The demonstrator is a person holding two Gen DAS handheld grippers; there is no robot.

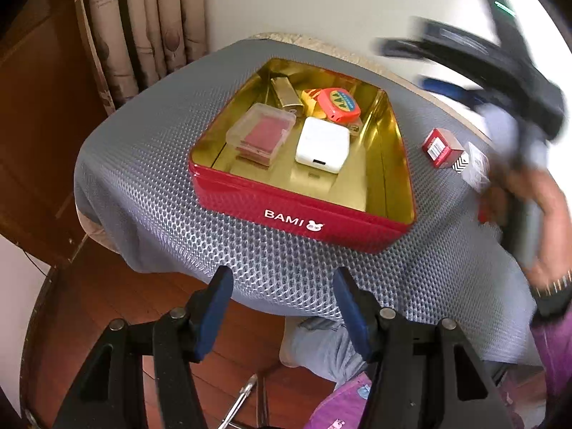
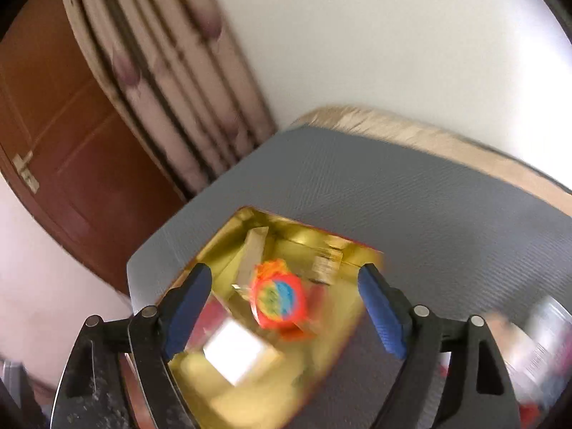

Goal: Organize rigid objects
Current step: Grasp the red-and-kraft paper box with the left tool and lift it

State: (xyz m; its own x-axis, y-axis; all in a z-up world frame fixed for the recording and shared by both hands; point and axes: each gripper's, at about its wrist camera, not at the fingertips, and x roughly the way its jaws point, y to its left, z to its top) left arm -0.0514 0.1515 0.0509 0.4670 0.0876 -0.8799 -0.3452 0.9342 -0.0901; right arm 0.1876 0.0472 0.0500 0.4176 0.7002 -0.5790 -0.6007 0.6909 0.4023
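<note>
red tin (image 1: 296,211) mid counter (image 1: 143,186) | inside: tape measure (image 1: 338,104), white charger (image 1: 321,144), clear case (image 1: 261,130) | left out: small red box (image 1: 441,146) beside tin | left gripper (image 1: 282,307) half open, empty | right gripper (image 2: 286,307) wide apart, empty, above tin

Ahead of the empty, parted left hand-held gripper (image 1: 282,307), a red tin (image 1: 304,214) on the table (image 1: 143,178) holds a white charger (image 1: 321,144), clear case (image 1: 261,132) and orange tape measure (image 1: 339,105).
</note>
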